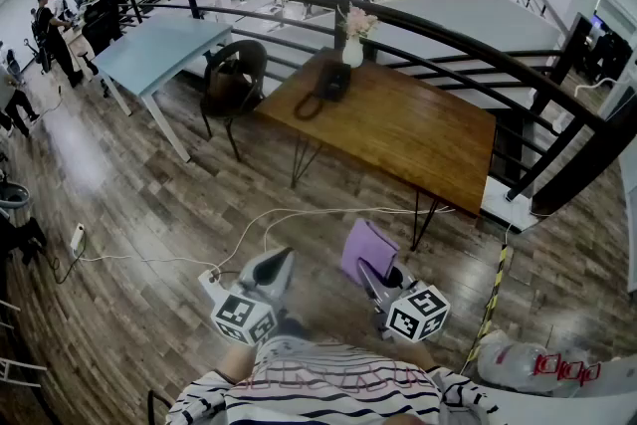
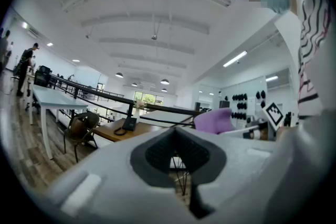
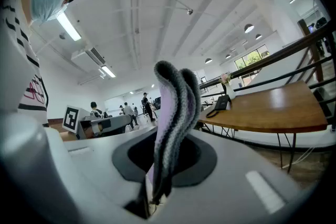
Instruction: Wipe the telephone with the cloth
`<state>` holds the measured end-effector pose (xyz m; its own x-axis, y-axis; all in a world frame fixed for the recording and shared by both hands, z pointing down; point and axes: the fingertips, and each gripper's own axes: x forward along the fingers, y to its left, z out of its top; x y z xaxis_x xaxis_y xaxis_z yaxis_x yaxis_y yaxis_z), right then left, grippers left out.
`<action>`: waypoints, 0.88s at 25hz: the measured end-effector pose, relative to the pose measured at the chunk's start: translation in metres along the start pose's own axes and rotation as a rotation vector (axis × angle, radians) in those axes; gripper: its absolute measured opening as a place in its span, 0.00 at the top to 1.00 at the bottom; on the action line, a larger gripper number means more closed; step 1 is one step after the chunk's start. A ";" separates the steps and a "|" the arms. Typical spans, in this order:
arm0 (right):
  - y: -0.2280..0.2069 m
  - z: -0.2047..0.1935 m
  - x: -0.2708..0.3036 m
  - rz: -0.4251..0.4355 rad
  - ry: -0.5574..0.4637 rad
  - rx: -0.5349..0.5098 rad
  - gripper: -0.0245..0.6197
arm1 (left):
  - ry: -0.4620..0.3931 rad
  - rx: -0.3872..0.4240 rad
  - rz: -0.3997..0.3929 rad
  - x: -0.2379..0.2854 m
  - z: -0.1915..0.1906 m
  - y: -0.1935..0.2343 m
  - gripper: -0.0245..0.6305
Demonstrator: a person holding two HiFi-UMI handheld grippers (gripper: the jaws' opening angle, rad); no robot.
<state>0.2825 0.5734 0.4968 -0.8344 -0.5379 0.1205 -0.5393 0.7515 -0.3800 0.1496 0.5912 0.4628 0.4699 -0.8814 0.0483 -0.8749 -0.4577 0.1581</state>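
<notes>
— Where is the telephone?

— It sits at the far end of the wooden table, near the corner by the railing. Its cord loops on the tabletop beside it. A white vase with flowers stands just behind it.

— And the cloth?

— It is well apart from the telephone. The right gripper has it pinched between its jaws. In the right gripper view the cloth rises folded from between the jaws, lilac on one face and grey along the edges.

— What about the left gripper?

— Its jaws are together with nothing between them, as the left gripper view shows. It hangs beside the right one, close to the person's striped shirt, above the wood floor.

— So neither tool is at the table?

— No. Both are held short of its near edge. A white cable runs along the floor between them and the table. A dark chair stands at the table's left, and a pale blue table beyond that.
</notes>
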 end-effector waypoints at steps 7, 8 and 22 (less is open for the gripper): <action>-0.011 0.004 0.028 0.024 -0.003 0.030 0.89 | 0.005 -0.023 -0.012 0.015 -0.007 0.023 0.96; -0.013 0.006 0.036 0.024 -0.004 0.030 0.89 | 0.001 -0.024 -0.015 0.018 -0.006 0.029 0.96; -0.048 0.059 0.206 -0.027 -0.024 0.053 0.89 | -0.013 -0.038 -0.083 0.088 0.036 0.192 0.96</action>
<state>0.1433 0.4046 0.4859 -0.8161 -0.5674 0.1101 -0.5547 0.7155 -0.4247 0.0186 0.4219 0.4623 0.5386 -0.8423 0.0203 -0.8279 -0.5246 0.1986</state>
